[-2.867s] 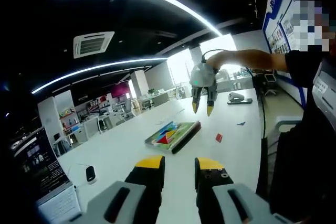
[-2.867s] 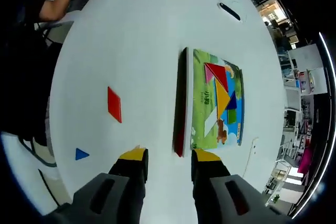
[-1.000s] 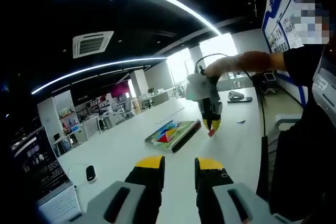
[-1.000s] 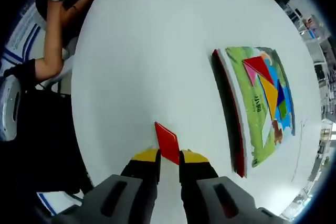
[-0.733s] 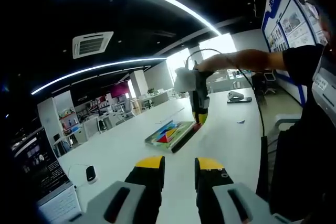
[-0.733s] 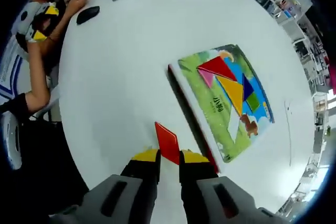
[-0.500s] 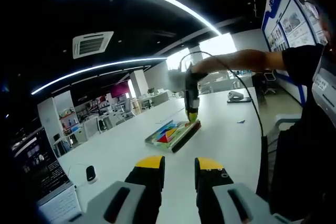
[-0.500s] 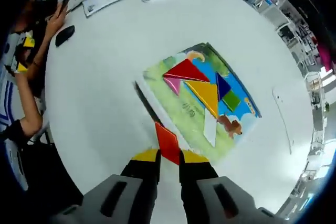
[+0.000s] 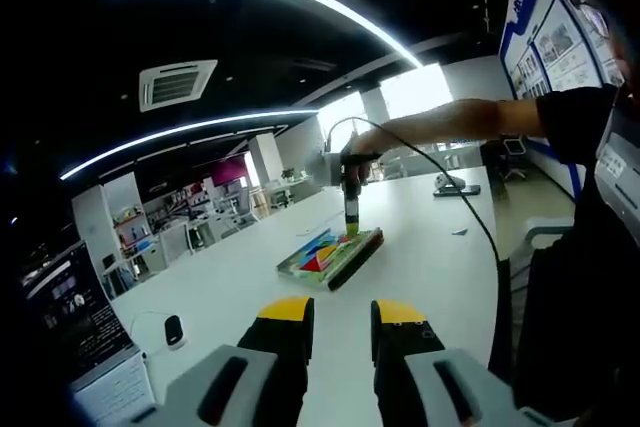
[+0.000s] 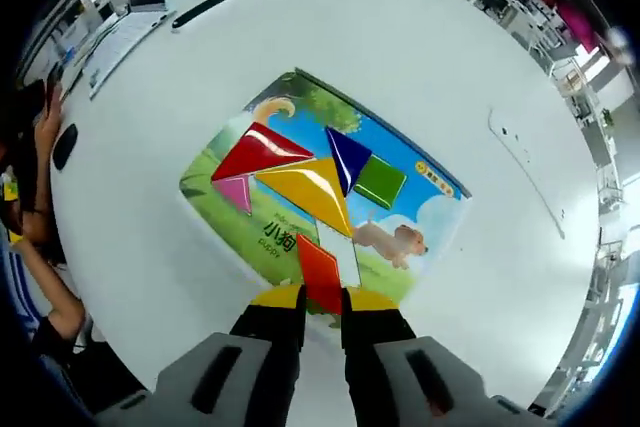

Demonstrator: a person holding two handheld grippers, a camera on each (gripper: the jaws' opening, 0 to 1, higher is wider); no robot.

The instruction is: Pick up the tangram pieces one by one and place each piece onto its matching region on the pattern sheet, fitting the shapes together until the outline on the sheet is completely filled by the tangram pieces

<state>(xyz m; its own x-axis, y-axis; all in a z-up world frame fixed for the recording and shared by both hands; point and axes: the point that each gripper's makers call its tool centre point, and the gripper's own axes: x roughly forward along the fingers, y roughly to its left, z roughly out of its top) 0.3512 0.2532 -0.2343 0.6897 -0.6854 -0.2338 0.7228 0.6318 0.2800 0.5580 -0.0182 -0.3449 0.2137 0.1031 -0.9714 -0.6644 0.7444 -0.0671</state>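
Between my right gripper's (image 10: 320,299) jaws: red parallelogram piece (image 10: 320,274) pinched, above the pattern sheet (image 10: 440,209) | beyond: white gap (image 10: 343,252) unfilled; five pieces seated | left gripper (image 9: 340,313) narrowly parted, idle over the table (image 9: 430,267)

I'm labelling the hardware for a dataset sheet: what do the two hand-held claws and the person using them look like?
The left claw and the right claw look alike: two black jaws with yellow tips on grey moulded bodies with dark slots. In the left gripper view, the right one appears as a grey unit with a thin black cable trailing toward the person, who wears a black short sleeve.
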